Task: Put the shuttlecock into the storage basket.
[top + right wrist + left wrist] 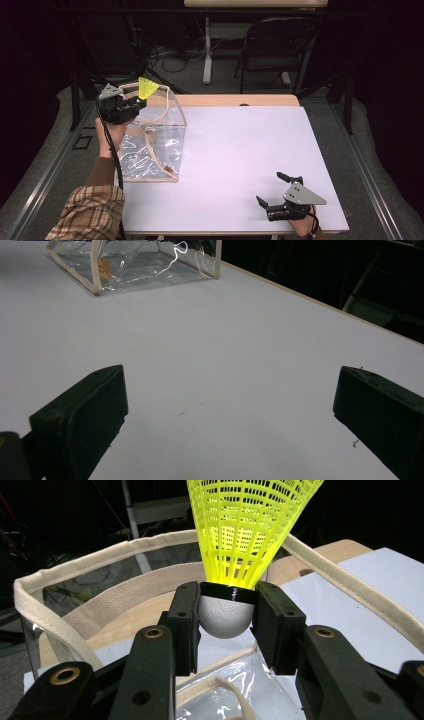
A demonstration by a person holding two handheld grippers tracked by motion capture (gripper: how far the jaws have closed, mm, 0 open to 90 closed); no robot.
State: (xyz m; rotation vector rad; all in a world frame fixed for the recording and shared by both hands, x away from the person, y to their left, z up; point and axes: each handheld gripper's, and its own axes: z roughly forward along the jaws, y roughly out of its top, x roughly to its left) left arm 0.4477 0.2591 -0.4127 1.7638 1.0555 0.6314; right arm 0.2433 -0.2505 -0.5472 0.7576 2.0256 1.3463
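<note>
Clamping a shuttlecock (225, 615), the left hand-held gripper (226, 622).

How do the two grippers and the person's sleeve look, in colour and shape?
Both the left gripper and the right gripper are black, each with two blocky jaws on arms fastened with brass-coloured rivets. A grey three-cornered plate sits on top of each. A black cable trails from the left one along the forearm. The left sleeve is a brown and cream plaid.
</note>
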